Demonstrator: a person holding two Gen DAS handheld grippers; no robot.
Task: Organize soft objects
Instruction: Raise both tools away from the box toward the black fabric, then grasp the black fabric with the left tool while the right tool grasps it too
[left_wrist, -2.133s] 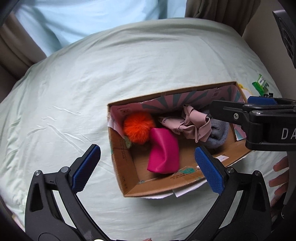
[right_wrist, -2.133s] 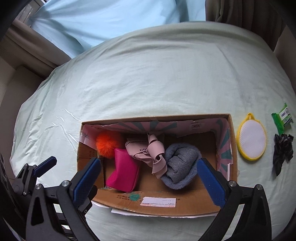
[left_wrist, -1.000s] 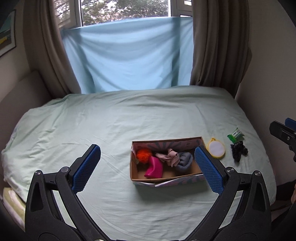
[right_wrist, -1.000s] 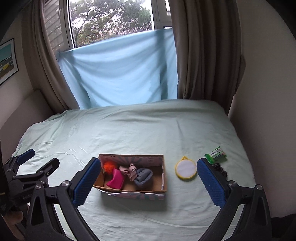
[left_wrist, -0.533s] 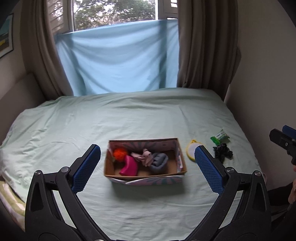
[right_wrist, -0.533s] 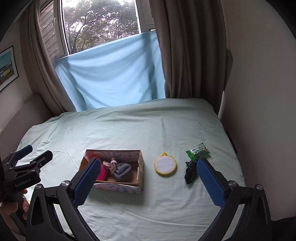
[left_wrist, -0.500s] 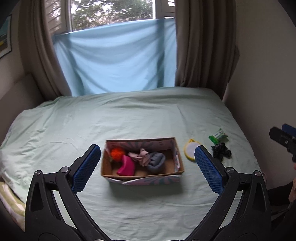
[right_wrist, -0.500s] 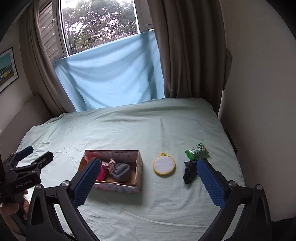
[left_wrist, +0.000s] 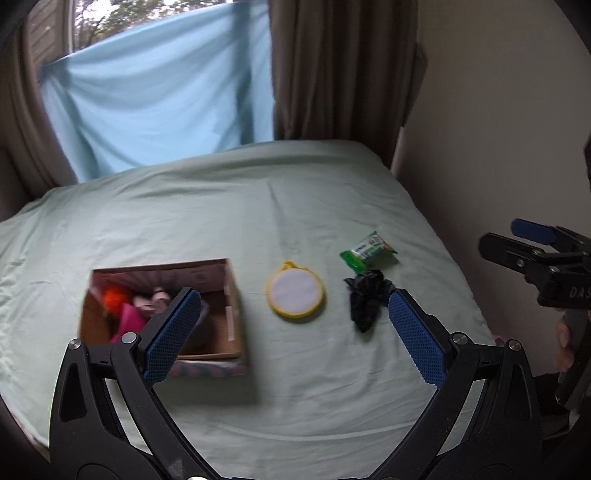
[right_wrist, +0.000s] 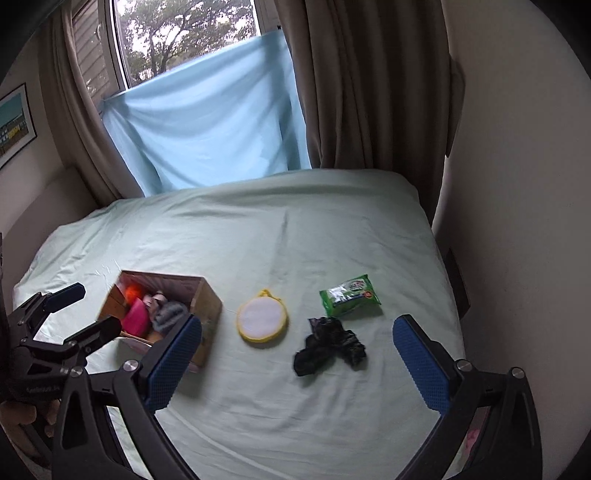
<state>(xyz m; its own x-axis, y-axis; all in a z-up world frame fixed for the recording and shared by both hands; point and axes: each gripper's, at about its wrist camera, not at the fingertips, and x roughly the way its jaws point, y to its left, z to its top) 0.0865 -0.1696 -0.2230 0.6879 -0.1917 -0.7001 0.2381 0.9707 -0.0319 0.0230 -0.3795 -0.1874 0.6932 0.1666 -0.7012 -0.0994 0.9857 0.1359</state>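
A cardboard box sits on the bed at the left and holds an orange pom-pom, a pink pouch, a pale pink cloth and a grey cloth. To its right lie a round white pad with a yellow rim, a crumpled black cloth and a green packet. My left gripper is open and empty, above the bed's near side. My right gripper is open and empty, near the black cloth.
The bed is covered by a pale green sheet. A light blue sheet hangs over the window between brown curtains. A beige wall runs close along the bed's right edge.
Both grippers pulled up and back from the box, then swung right and lower. The pad, black cloth and packet now lie between the fingers. The box has shifted left in view.
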